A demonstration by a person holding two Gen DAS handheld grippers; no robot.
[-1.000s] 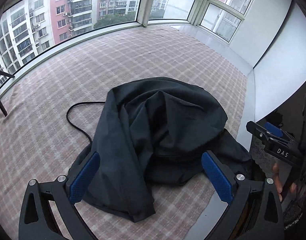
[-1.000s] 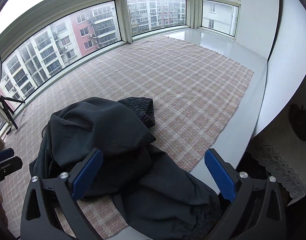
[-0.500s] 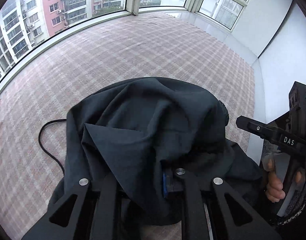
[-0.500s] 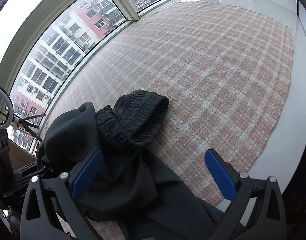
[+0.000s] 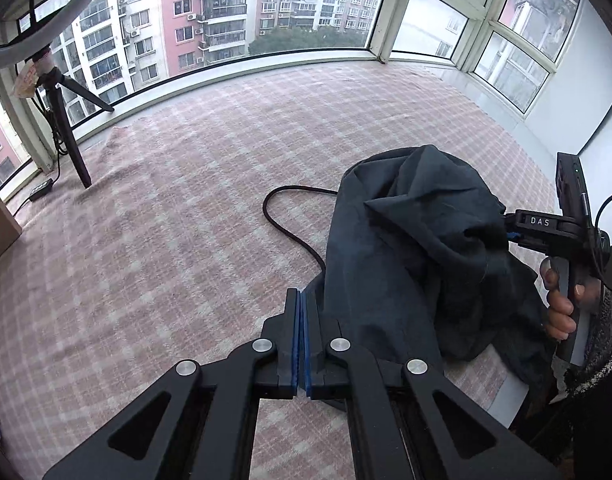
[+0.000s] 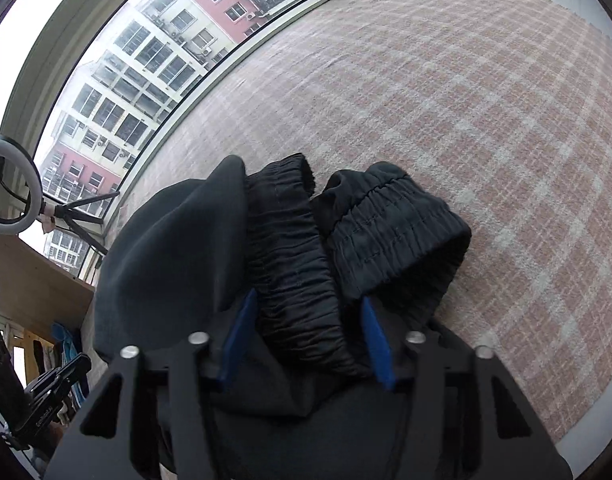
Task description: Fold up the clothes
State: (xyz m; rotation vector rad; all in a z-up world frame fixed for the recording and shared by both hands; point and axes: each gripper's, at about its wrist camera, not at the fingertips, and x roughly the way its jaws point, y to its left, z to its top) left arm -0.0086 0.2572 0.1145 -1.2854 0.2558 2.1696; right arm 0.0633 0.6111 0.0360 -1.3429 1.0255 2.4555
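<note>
Dark garment (image 5: 417, 248), bunched and lifted off the checked pink rug (image 5: 166, 240) toward the right of the left wrist view, one fold hanging down to the rug's near edge; far left in that view, black tripod (image 5: 66, 120) standing by the window (image 5: 226, 20), with a ring light's rim at the top corner; further right, black cable (image 5: 290, 224) looping across the rug and vanishing under the cloth; at bottom centre, left gripper (image 5: 302, 336) with blue pads pressed flat together, an edge of the garment lying right against the outer side of the right finger, though hard to tell whether any fabric sits between the pads; at the right edge, right gripper (image 5: 509, 236) buried nose-first in the cloth, held by a hand (image 5: 561, 300) wrapped round its grey handle. From the right wrist view, left to right: ring light (image 6: 10, 184) on its stand by the glass; smooth dark fold of the garment (image 6: 170, 264); gathered elastic waistband (image 6: 290, 272) running between the blue fingers (image 6: 242, 336), jaws drawn partway in around it with small gaps visible at the tips; second ruched band curling over to the right, above bare rug (image 6: 465, 100).
</note>
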